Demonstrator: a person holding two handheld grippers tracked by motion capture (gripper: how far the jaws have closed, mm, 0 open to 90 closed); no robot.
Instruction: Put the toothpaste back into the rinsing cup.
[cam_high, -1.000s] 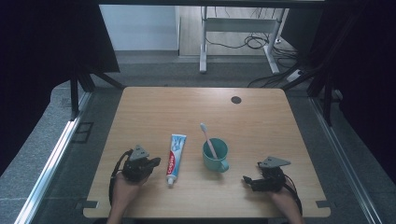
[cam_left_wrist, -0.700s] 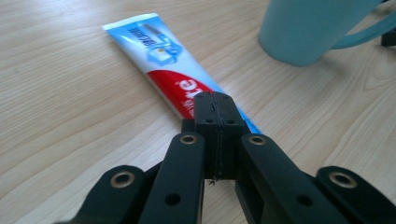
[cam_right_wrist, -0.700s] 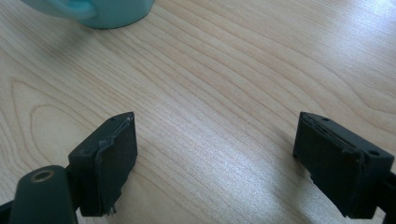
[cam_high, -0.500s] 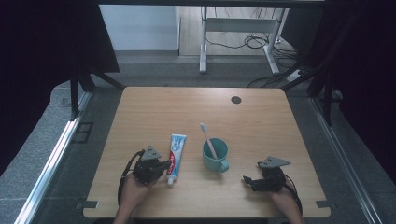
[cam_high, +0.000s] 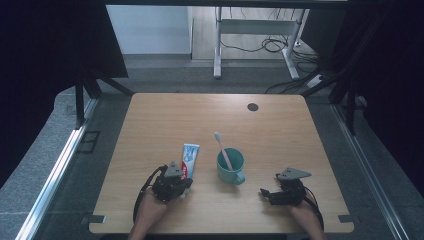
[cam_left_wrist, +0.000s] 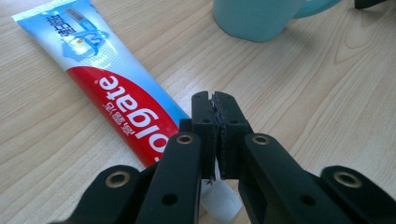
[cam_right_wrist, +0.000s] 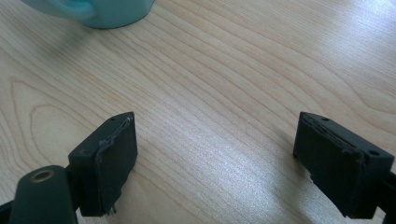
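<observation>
Left gripper (cam_high: 186, 184) held with its 2 jaws pressed together on nothing, just over the cap end of the toothpaste tube (cam_left_wrist: 112, 88), tube laid flat on the table (cam_high: 165, 115) at 9 o'clock of the teal mug (cam_high: 230, 165), right gripper (cam_right_wrist: 215, 163) held wide apart over bare wood at 4 o'clock of the mug.

The brand name "Colgate" runs in white letters along the red band of the toothpaste tube (cam_left_wrist: 119, 100) lying on the wooden table (cam_left_wrist: 327, 116), upside down in the left gripper view. Smaller white Chinese characters sit beside the brand name, and more dark characters stand on the tube's pale blue end; both are too small to read. No other writing is legible.
</observation>
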